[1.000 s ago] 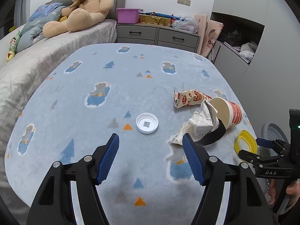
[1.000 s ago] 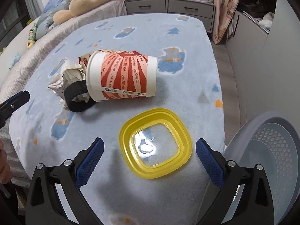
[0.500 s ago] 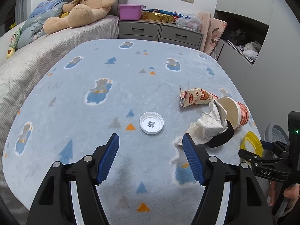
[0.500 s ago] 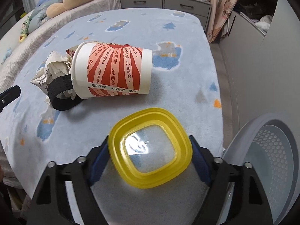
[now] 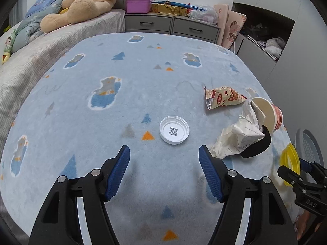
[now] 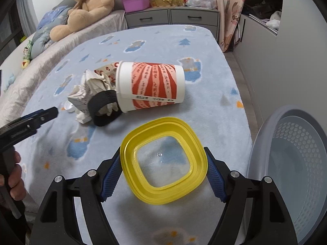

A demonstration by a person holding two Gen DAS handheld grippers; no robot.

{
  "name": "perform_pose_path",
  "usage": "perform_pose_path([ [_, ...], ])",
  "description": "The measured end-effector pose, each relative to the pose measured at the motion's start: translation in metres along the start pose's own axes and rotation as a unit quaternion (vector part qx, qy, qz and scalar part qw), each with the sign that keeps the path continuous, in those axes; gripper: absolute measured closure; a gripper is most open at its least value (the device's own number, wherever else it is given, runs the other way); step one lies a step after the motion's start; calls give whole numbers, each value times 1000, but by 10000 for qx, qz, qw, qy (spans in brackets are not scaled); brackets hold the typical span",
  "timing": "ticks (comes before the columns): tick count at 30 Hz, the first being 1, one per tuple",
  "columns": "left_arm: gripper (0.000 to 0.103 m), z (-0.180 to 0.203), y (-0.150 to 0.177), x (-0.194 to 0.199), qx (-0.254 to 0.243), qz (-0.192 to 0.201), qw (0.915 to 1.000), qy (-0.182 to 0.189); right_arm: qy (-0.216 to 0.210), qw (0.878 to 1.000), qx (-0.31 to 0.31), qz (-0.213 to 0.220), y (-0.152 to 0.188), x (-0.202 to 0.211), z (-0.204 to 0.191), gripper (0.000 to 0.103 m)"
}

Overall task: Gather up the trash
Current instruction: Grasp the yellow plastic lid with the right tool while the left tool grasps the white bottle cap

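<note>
My right gripper [image 6: 163,160] is shut on a yellow square lid [image 6: 184,128] and holds it tilted just above the blue blanket. Beyond it a red-striped paper cup [image 6: 152,85] lies on its side, with crumpled paper [image 6: 85,96] and a black band [image 6: 100,102] at its mouth. My left gripper [image 5: 163,149] hangs open over the blanket with nothing between its fingers. A white round cap [image 5: 174,130] lies a little ahead of it. To the right are a snack wrapper [image 5: 223,98], the cup [image 5: 269,114] and the lifted lid [image 5: 289,163].
A grey perforated basket [image 6: 296,163] stands off the table's right edge, beside the lid. The blanket-covered table [image 5: 102,122] has a bed with a teddy bear [image 5: 85,6] to the left and grey drawers [image 5: 171,25] behind. A person's hand [image 6: 12,175] holds the left gripper.
The right jaws have come together on the yellow lid and raised it off the blanket. The left gripper has moved closer to the white cap, still open.
</note>
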State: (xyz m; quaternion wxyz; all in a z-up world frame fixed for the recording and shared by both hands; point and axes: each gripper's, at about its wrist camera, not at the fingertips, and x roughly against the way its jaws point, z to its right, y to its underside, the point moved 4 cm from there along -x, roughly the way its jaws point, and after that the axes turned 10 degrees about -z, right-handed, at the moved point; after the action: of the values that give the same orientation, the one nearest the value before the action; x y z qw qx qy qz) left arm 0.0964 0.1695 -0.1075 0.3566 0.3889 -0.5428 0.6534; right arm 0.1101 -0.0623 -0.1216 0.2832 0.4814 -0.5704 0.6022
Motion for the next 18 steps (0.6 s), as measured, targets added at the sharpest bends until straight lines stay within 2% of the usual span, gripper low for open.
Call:
perform_pose_path([
  [4, 36, 4, -9, -14, -48, -141, 9997, 176, 42, 9999, -146, 60, 2, 6, -1, 30],
  [18, 36, 7, -36, -50, -76, -256, 9995, -157, -31, 9984, -561, 76, 12, 19, 18, 31],
])
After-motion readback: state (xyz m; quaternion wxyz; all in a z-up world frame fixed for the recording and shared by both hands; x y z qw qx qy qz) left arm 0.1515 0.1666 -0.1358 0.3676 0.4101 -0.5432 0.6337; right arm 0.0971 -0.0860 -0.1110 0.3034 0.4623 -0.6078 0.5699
